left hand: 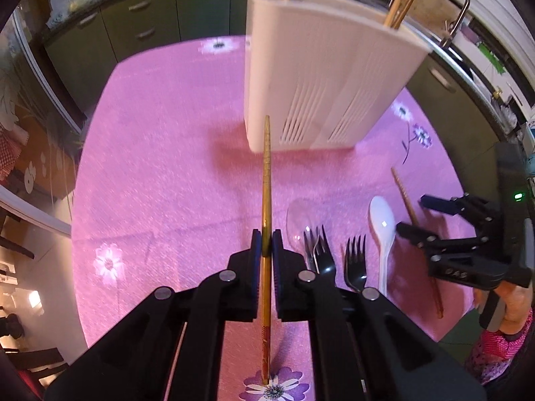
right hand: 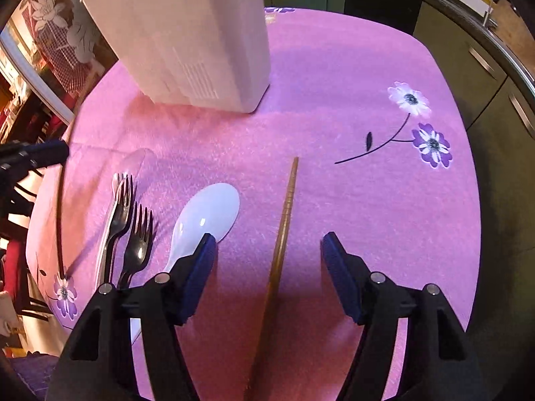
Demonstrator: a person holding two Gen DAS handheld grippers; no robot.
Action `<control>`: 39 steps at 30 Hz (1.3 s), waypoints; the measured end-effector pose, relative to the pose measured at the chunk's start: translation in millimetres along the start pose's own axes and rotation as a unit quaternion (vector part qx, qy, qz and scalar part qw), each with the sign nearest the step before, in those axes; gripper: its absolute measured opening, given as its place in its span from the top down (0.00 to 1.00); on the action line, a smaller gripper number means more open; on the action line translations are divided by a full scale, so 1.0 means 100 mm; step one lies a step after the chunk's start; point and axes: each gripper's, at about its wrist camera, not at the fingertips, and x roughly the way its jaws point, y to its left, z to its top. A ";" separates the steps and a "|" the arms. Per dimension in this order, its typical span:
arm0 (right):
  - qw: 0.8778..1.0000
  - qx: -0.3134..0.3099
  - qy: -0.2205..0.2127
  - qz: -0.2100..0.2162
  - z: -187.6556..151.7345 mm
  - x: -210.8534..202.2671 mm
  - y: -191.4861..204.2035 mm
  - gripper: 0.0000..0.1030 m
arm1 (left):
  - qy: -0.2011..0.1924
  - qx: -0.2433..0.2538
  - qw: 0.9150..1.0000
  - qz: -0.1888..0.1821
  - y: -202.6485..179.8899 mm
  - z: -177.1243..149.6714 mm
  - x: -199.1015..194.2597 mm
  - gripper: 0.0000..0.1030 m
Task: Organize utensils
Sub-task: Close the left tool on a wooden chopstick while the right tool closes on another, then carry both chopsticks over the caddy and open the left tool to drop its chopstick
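Note:
My left gripper (left hand: pixel 266 242) is shut on a golden chopstick (left hand: pixel 266 180), held above the pink tablecloth and pointing at the white utensil holder (left hand: pixel 321 77), which has several wooden chopsticks (left hand: pixel 399 3) standing in it. My right gripper (right hand: pixel 265 245) is open, low over the table, straddling a brown chopstick (right hand: pixel 284 220) that lies between its fingers. A white spoon (right hand: pixel 207 214), two black forks (right hand: pixel 133 230) and a clear plastic spoon (right hand: pixel 132 163) lie to its left. The right gripper (left hand: pixel 421 217) also shows in the left wrist view. The holder (right hand: pixel 187 33) stands beyond the utensils.
The round table wears a pink flowered cloth (right hand: pixel 351 83). Green kitchen cabinets (left hand: pixel 140 23) and a counter with a faucet (left hand: pixel 458 3) curve behind the table. The table edge (right hand: pixel 474 200) drops off at right.

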 end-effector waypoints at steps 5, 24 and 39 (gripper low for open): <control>1.000 -0.004 0.000 -0.023 0.04 0.04 0.04 0.51 | -0.027 0.010 1.000 0.008 0.05 -0.04 -0.20 0.94; 0.997 0.020 -0.070 0.012 0.01 -0.33 -0.02 0.93 | -0.075 0.023 0.997 0.005 0.03 -0.07 -0.54 0.94; 0.982 0.027 -0.182 0.040 -0.16 -1.34 -0.07 0.93 | -0.130 0.040 0.991 -0.006 -0.10 -0.01 -1.07 0.94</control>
